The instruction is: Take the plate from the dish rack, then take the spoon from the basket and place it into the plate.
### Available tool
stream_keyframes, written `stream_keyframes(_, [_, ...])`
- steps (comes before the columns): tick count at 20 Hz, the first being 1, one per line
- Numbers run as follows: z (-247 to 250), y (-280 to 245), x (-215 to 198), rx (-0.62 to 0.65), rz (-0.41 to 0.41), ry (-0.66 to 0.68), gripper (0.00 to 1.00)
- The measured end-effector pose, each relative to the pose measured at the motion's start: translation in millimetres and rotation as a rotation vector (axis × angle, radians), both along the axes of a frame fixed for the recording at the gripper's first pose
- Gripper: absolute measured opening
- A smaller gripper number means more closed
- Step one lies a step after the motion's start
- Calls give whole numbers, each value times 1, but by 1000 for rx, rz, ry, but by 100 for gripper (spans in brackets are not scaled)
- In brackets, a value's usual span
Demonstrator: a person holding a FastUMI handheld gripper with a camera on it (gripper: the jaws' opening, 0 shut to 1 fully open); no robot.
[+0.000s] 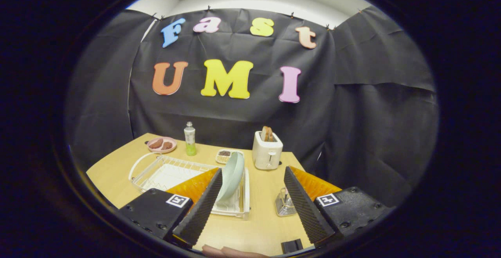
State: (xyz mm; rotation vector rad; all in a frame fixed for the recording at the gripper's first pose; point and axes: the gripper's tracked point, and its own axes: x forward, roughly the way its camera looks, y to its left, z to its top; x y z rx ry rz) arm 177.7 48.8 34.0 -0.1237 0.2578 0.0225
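No word or number can be read on any object on the table. The gripper (253, 170), its fingers standing wide apart, bears two square black-and-white marker tags, one on the left finger's mount (179, 201) and one on the right's (328, 199); these are coded patterns, not letters. The bottle (190, 138) has a label too small to read.

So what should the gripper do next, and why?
Probably ease forward and a little toward the pale green plate, which stands on edge in the white dish rack. The gripper is open and holds nothing, with the plate just ahead of one finger rather than between the two. The small wire basket by the other finger can wait.
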Motion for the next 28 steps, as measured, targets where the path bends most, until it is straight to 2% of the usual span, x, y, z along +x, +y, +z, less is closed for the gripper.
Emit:
stream_keyframes(4, [1, 18, 62, -53, -4, 73, 100])
stream_keyframes(8, [-20, 41, 114, -169, 52, 240, 99])
stream_keyframes(11, [-23, 30, 144, -247, -3, 332, 98])
stream_keyframes(12, [-30, 32, 149, -253, 4, 383, 96])
stream_keyframes(15, [-51, 23, 161, -232, -73, 561, 75])
stream_keyframes(16, [-57, 25, 165, -226, -76, 601, 68])
stream_keyframes(18, [-61, 23, 173, -236, -86, 646, 68])
stream_keyframes(20, [-67, 25, 174, -268, -87, 707, 55])
stream_keyframes(22, [-67, 18, 174, -338, -159, 774, 42])
stream_keyframes(28, [-59, 35, 171, -435, -201, 836, 26])
